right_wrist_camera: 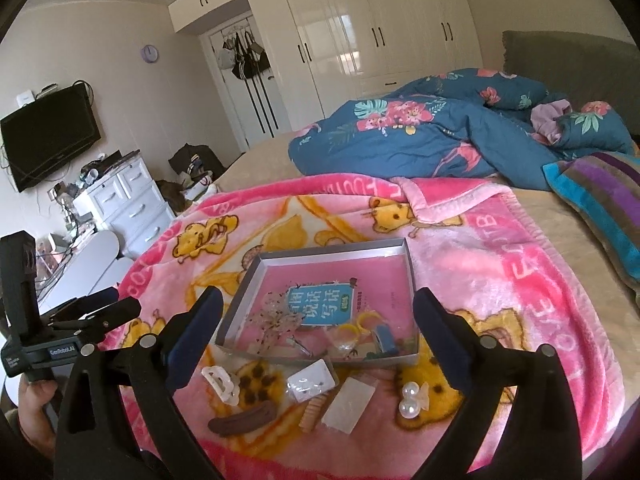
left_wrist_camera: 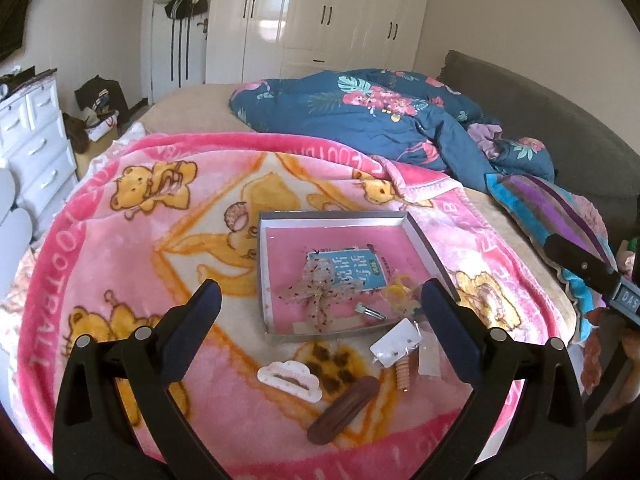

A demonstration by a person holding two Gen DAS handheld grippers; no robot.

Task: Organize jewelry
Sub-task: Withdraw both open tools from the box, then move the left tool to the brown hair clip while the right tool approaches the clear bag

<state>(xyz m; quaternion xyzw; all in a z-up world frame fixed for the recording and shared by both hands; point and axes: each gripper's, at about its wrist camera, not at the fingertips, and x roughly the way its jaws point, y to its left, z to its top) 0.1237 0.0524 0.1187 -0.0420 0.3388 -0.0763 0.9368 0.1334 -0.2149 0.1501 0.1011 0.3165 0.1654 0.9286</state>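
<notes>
A shallow grey box (left_wrist_camera: 430, 248) (right_wrist_camera: 410, 276) with a pink floor lies on the pink bear blanket. Inside are a sheer spotted bow (left_wrist_camera: 320, 290) (right_wrist_camera: 276, 318), a small green clip (left_wrist_camera: 370, 312) and yellow rings (right_wrist_camera: 352, 326). In front of the box lie a white claw clip (left_wrist_camera: 290, 378) (right_wrist_camera: 220, 382), a brown oval barrette (left_wrist_camera: 344, 408) (right_wrist_camera: 244, 420), an earring card (left_wrist_camera: 396, 342) (right_wrist_camera: 312, 380), a ridged tan clip (right_wrist_camera: 312, 412) and a pearl clip (right_wrist_camera: 412, 398). My left gripper (left_wrist_camera: 320, 300) and right gripper (right_wrist_camera: 318, 310) hover open and empty above these.
A blue floral quilt (left_wrist_camera: 372, 120) is bunched at the far side of the bed. A striped pillow (right_wrist_camera: 600, 208) lies at the right. White drawers (right_wrist_camera: 128, 200) stand left of the bed. The left gripper also shows at the right wrist view's left edge (right_wrist_camera: 100, 312).
</notes>
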